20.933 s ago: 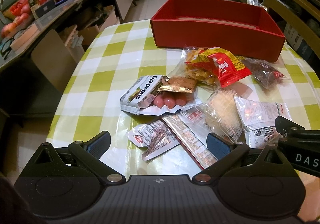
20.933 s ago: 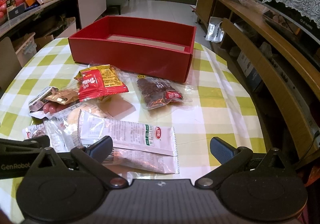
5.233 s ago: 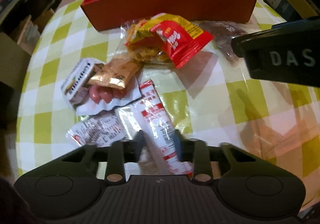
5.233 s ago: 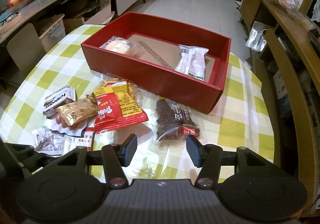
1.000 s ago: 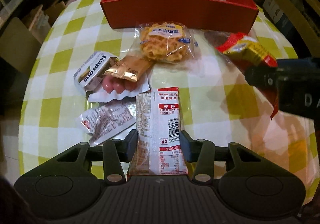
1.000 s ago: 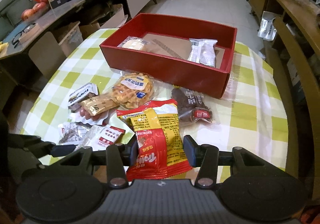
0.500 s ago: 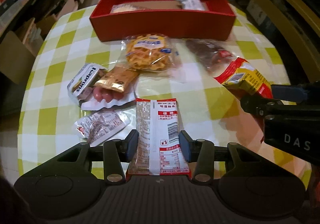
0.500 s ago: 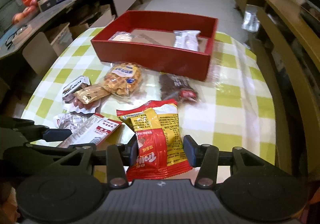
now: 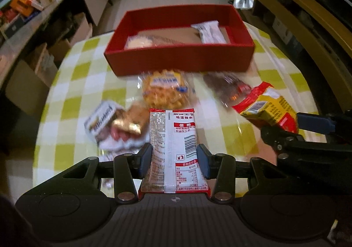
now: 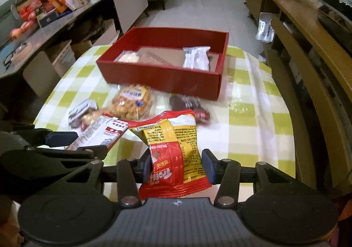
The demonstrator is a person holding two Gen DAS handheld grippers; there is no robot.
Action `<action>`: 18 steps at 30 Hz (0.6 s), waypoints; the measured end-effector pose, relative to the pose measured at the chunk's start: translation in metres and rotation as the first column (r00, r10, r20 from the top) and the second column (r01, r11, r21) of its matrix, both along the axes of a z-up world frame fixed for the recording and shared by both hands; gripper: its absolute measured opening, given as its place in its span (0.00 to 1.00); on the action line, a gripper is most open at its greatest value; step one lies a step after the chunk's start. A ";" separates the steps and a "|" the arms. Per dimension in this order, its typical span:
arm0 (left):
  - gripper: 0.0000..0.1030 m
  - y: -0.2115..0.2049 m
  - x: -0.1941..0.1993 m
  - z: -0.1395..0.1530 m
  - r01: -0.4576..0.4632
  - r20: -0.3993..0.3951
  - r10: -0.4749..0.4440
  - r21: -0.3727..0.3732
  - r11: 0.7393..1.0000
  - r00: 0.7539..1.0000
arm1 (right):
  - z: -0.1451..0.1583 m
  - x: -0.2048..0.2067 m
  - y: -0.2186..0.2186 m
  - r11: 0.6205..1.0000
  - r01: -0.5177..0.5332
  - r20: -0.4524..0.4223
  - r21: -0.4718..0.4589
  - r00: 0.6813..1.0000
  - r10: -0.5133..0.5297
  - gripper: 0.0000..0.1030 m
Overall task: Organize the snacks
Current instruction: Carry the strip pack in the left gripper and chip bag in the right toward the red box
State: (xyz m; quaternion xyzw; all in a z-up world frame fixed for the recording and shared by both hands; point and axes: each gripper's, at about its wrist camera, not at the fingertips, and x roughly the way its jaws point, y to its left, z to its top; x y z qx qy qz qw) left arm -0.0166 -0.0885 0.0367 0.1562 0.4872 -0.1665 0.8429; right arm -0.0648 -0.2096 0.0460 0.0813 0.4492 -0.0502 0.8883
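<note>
My left gripper [image 9: 175,159] is shut on a white and red snack packet [image 9: 173,145], held above the table. My right gripper [image 10: 176,164] is shut on a red and yellow snack bag [image 10: 173,152]; that bag [image 9: 266,110] also shows at the right of the left wrist view. The red box [image 9: 178,59] stands at the far side of the checked table and holds a white packet [image 9: 209,31] and a pale pastry packet [image 9: 138,43]. On the table in front of the box lie a waffle pack [image 9: 164,90], a dark brown pack [image 9: 226,88] and a cluster of small packets [image 9: 114,128].
The green and white checked table [image 10: 253,119] has bare cloth at its right side. A long cluttered counter [image 10: 50,11] runs along the left, with cardboard boxes [image 10: 61,53] beneath. Wooden shelving [image 10: 308,48] lines the right.
Both grippers have risen with their packets and drawn back a little, so the red box and the loose snacks sit lower and farther in view. Grips are unchanged.
</note>
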 end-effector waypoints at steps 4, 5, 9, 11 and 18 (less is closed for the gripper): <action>0.50 -0.003 0.030 -0.002 -0.024 -0.005 0.024 -0.016 1.000 1.000 | 0.005 0.024 -0.004 1.000 0.009 0.022 -0.001 1.000 -0.009 0.51; 0.50 -0.004 0.038 -0.002 -0.029 -0.003 0.029 -0.017 0.999 1.000 | 0.005 0.029 -0.005 1.000 0.008 0.021 0.001 1.000 -0.008 0.51; 0.50 -0.007 0.058 -0.001 -0.035 0.014 0.035 -0.016 0.999 0.999 | 0.002 0.050 -0.004 1.000 -0.004 0.007 -0.026 1.000 0.004 0.51; 0.50 -0.009 0.066 -0.001 -0.036 0.029 0.036 -0.004 0.999 0.999 | 0.001 0.059 -0.005 1.000 -0.005 0.006 -0.026 1.000 0.005 0.51; 0.50 -0.017 0.089 0.001 -0.040 0.045 0.040 -0.002 0.999 0.998 | 0.009 0.088 -0.016 0.999 0.021 0.043 -0.026 0.999 -0.020 0.51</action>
